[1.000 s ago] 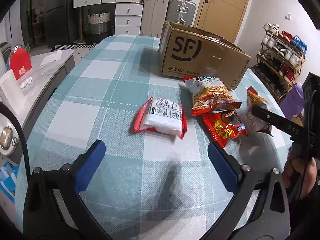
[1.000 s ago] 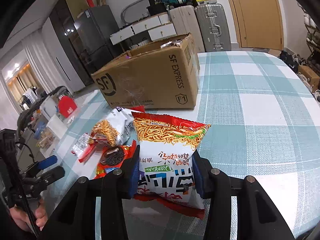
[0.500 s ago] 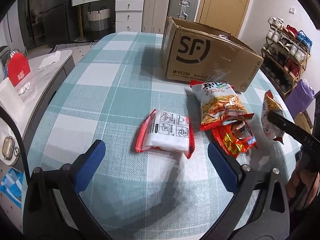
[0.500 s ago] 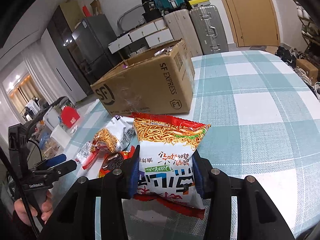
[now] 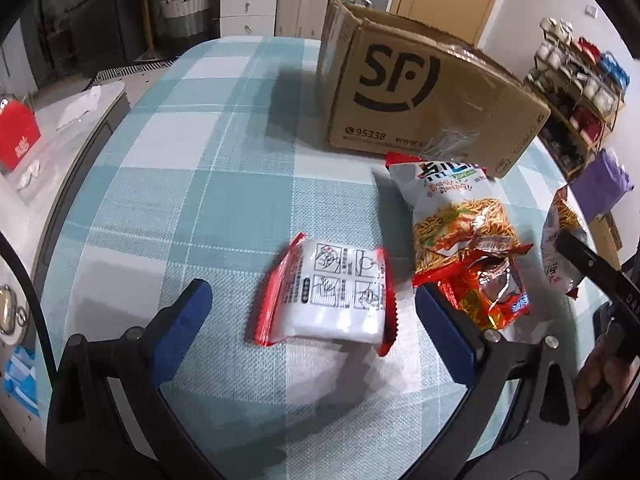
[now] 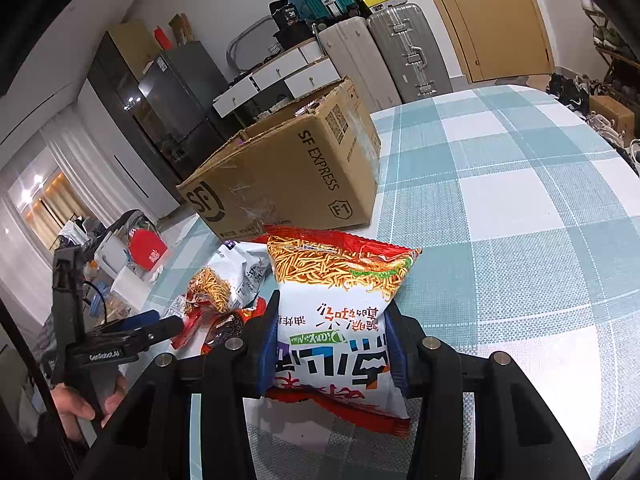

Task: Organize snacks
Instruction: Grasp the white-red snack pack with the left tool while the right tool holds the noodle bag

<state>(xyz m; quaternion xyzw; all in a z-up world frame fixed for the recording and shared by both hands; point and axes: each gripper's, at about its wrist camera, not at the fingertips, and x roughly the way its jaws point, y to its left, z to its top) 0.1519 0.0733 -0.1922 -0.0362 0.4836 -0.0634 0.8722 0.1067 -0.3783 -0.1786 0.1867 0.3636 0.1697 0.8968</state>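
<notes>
As noodle bag (image 6: 332, 332) sits between right jaws

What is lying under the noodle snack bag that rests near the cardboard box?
Under the lower end of the noodle snack bag a red cookie packet sticks out, lying on the checked tablecloth. The packet's upper part is covered by the bag, so anything else beneath stays hidden.
</notes>
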